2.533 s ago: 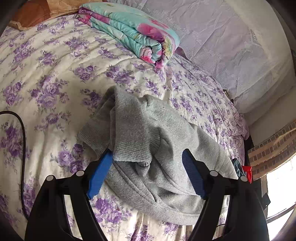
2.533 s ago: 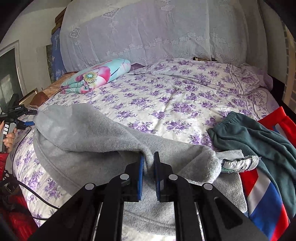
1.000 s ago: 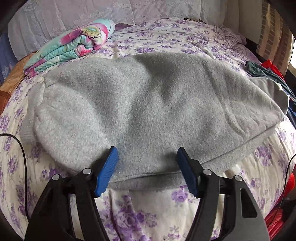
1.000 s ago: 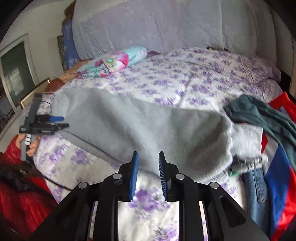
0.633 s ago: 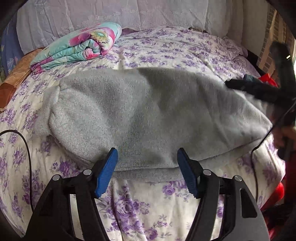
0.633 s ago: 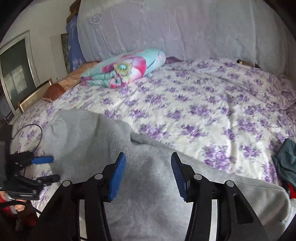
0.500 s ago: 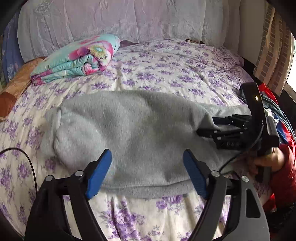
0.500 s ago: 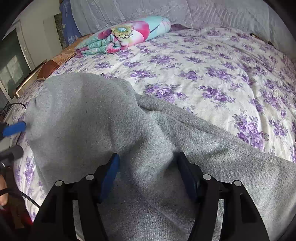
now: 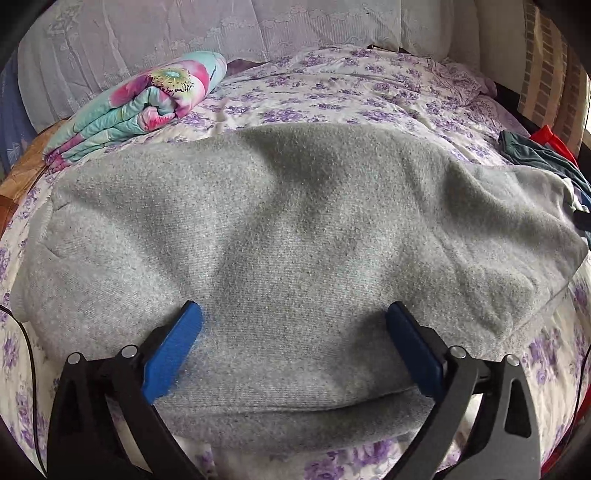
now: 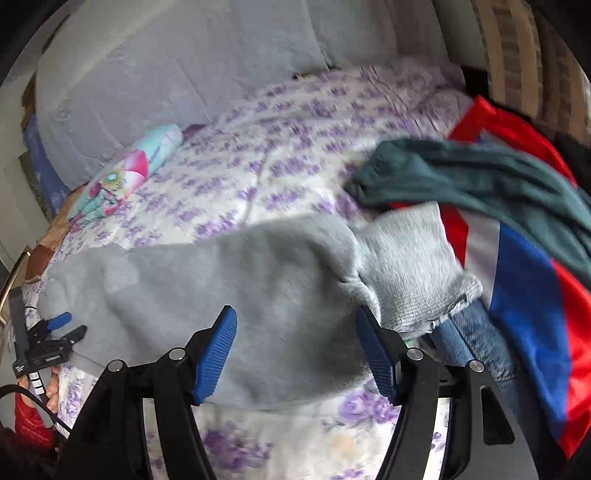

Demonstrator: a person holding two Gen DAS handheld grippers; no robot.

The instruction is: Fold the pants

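Ahead of both my grippers, the grey fleece pants [image 9: 295, 236] lie folded in a broad, soft slab across the white bedspread printed with purple flowers [image 9: 332, 96].

My left gripper [image 9: 293, 326] stands over the near edge of the pants with its jaws opening, now spread very wide. Fleece lies between and beneath the blue ribbed pads [image 9: 171, 354], but they do not pinch it — the cloth runs flat and slack from one pad to the other, so I hold nothing there. Beyond this gripper and to its left, a rolled quilt in turquoise and pink floral cloth [image 9: 147, 99] rests near the pale lilac lace curtain [image 9: 221, 33] at the far side of the bed.

My right gripper [image 10: 295, 343] hovers over the right end of the pants [image 10: 229, 295], its view smeared by motion. Its jaws are closing, yet a wide gap shows between them and the pads do not press on the fleece that lies in that gap. Just to the right of this gripper a light grey knitted garment [image 10: 406, 266] pokes out from under the pants, lying on blue denim [image 10: 469, 343]. Farther right sit a red, white and blue shiny garment [image 10: 524, 295] and, draped over it, a dark teal garment [image 10: 461, 181].

Off to that gripper's left I can see the left gripper [image 10: 62, 325], gripped by my hand [image 10: 53, 391] in a red sleeve [image 10: 29, 421].
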